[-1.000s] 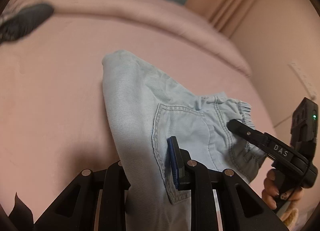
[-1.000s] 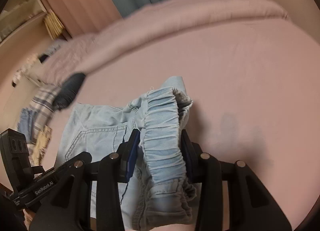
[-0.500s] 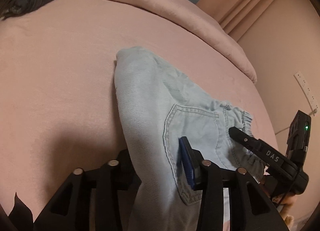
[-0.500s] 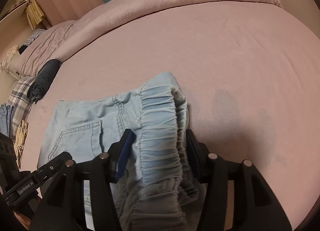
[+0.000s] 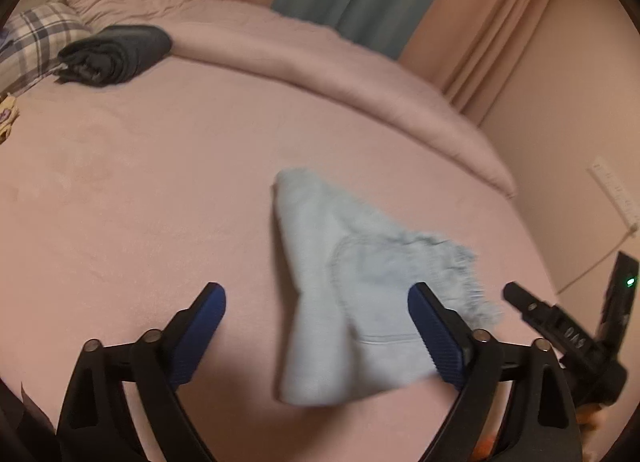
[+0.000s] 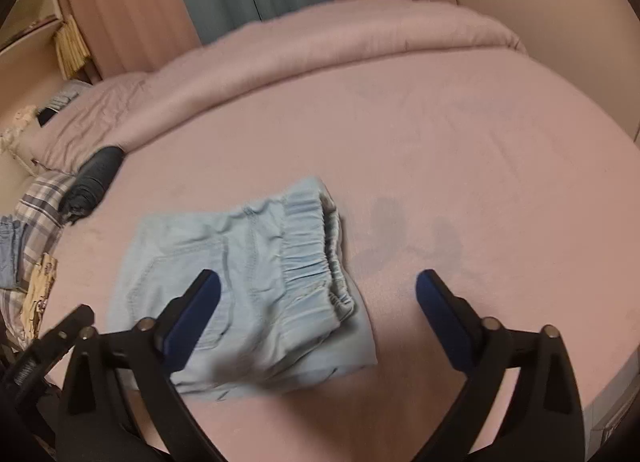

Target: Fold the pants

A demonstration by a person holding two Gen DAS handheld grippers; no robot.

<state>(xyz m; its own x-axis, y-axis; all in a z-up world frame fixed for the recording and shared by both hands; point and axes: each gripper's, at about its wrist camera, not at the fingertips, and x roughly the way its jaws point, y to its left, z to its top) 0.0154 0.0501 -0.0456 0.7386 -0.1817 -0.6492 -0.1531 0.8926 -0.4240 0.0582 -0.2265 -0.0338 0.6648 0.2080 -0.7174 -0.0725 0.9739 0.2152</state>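
left wrist view: the left gripper [image 5: 316, 322] has its jaws spread wide and holds nothing. the pants [image 5: 360, 294], light blue denim and folded into a compact bundle, lie on the pink bed [image 5: 140, 190] ahead of the gripper; their near end sits between the two fingers, closer to the right finger, which overlaps the fabric's edge in this view. contact cannot be told because of blur. the right gripper [image 5: 520, 298] appears at the far right edge, just beside the pants' waistband side.

right wrist view: the right gripper [image 6: 318, 306] also has its jaws wide apart and empty. the pants [image 6: 248, 286] lie flat on the bed [image 6: 460, 166], offset toward the gripper's left finger, which overlaps the pocket area; the elastic waistband faces the gap between the fingers, and the right finger stands well apart from the fabric. a dark rolled garment [image 6: 94, 178] and a plaid cloth [image 6: 40, 202] lie at the bed's far left, well apart from the pants.
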